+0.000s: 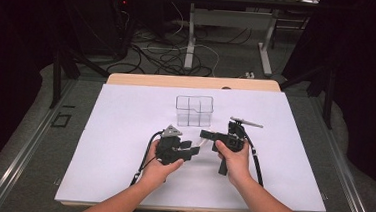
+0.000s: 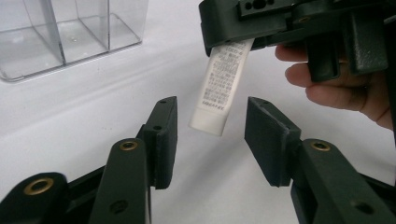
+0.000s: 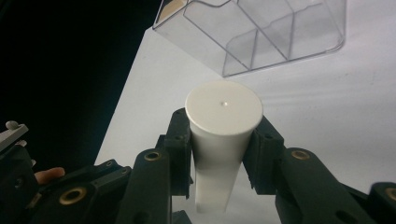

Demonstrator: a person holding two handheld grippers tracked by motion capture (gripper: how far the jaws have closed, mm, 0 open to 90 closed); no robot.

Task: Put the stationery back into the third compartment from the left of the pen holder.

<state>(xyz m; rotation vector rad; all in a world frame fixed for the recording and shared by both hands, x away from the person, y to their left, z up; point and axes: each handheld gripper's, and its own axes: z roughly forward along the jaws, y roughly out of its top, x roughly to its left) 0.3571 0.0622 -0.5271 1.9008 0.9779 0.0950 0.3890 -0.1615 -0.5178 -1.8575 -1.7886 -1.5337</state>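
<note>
A white tube [image 3: 223, 109] with a flat round cap stands between the jaws of my right gripper [image 3: 224, 128], which is shut on it just under the cap. In the high view the right gripper [image 1: 205, 136] points left, holding the tube [image 1: 200, 143] out toward my left gripper [image 1: 190, 149]. The left gripper view shows the tube [image 2: 220, 86] hanging cap-down out of the right gripper [image 2: 229, 39]. The cap end sits between the jaws of my left gripper [image 2: 211, 112], which stands open, with a gap on each side of the tube.
A clear plastic box [image 1: 194, 110] with several compartments stands on the white sheet [image 1: 124, 131] just beyond both grippers; it is also seen as the box [image 2: 70, 37] and the box [image 3: 261, 32]. Cables trail from each gripper toward the table's near edge.
</note>
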